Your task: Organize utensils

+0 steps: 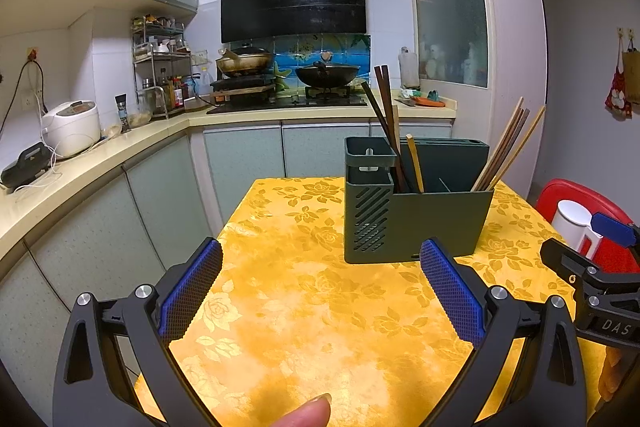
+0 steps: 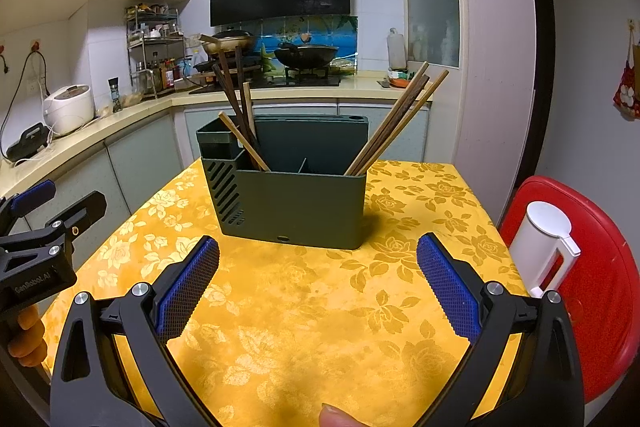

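A dark green utensil holder [image 1: 416, 219] [image 2: 296, 203] stands on the yellow flowered tablecloth [image 1: 304, 307] [image 2: 304, 307]. Several chopsticks lean in its left section [image 1: 386, 115] [image 2: 240, 107], and another bundle leans out of its right section [image 1: 508, 151] [image 2: 396, 119]. My left gripper [image 1: 320, 267] is open and empty, low over the cloth, in front of and left of the holder. My right gripper [image 2: 318, 263] is open and empty, just in front of the holder. Each gripper shows at the edge of the other's view.
A red plastic stool [image 2: 592, 267] with a white lidded jug [image 2: 540, 247] stands right of the table. The kitchen counter [image 1: 120, 151] runs along the left and back, with a rice cooker [image 1: 72, 127], woks on the stove [image 1: 324, 75] and a spice rack [image 1: 160, 67].
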`<action>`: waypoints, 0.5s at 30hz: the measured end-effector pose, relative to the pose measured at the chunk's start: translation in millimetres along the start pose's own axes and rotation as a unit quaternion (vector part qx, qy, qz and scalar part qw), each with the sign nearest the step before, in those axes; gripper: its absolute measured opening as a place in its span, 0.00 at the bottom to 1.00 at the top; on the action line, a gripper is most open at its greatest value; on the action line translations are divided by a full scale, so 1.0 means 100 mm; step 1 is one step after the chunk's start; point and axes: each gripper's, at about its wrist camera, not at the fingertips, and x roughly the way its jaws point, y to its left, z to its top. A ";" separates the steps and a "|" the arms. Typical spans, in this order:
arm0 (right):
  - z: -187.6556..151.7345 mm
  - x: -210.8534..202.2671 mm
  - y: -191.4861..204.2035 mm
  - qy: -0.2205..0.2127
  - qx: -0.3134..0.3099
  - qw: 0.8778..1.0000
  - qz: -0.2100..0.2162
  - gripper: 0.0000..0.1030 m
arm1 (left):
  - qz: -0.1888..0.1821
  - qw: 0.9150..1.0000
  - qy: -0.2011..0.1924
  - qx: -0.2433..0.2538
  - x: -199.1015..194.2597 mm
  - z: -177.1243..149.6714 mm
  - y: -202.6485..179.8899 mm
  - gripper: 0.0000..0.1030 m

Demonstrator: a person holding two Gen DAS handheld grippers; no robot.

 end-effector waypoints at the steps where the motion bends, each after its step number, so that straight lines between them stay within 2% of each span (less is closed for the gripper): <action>1: -0.01 0.00 0.00 0.000 0.000 1.000 0.000 0.93 | 0.000 1.000 0.000 0.000 0.00 0.00 0.00 0.93; 15: -0.01 0.01 0.00 0.001 0.000 1.000 0.000 0.93 | -0.001 1.000 0.002 0.001 0.00 0.00 -0.01 0.93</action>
